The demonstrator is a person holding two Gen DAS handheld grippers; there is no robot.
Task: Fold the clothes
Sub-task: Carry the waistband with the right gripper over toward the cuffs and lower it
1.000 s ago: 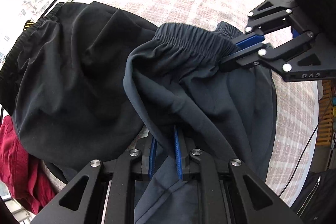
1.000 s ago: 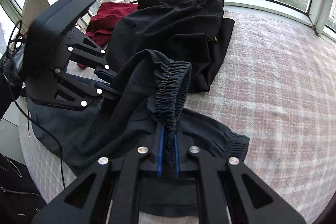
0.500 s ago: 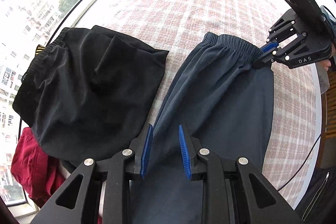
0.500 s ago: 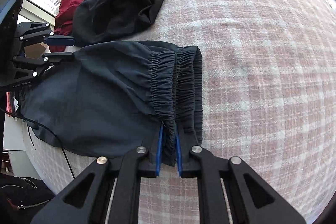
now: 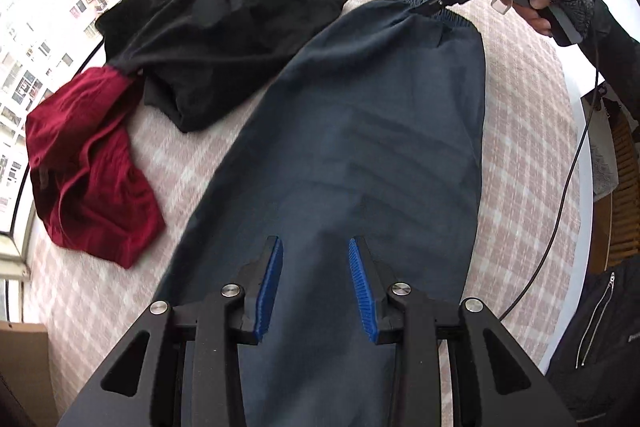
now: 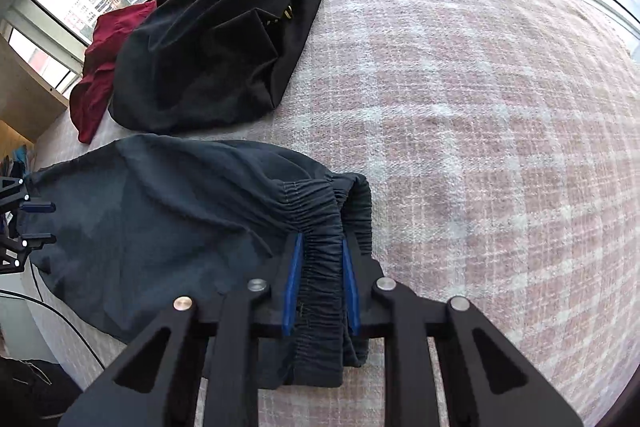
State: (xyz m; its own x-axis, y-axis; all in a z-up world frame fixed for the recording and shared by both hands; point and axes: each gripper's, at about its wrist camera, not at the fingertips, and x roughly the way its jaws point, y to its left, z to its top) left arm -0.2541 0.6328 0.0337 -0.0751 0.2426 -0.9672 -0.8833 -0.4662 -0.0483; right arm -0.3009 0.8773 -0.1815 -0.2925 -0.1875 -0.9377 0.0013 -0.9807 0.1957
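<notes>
One garment, the dark grey trousers (image 5: 360,131), lies stretched flat mid-frame, unfolded; the black garment (image 5: 212,39) and red garment (image 5: 88,163) wait upper left. The left gripper (image 5: 316,283) has just opened, empty; the right gripper (image 6: 320,283) pinches the elastic waistband (image 6: 320,211).

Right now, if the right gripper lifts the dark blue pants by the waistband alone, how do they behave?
Probably floppy: the dark blue pants lie flat and creased. The fabric looks thin, likely light. The right gripper pinches the bunched elastic waistband, so slipping seems unlikely.
</notes>
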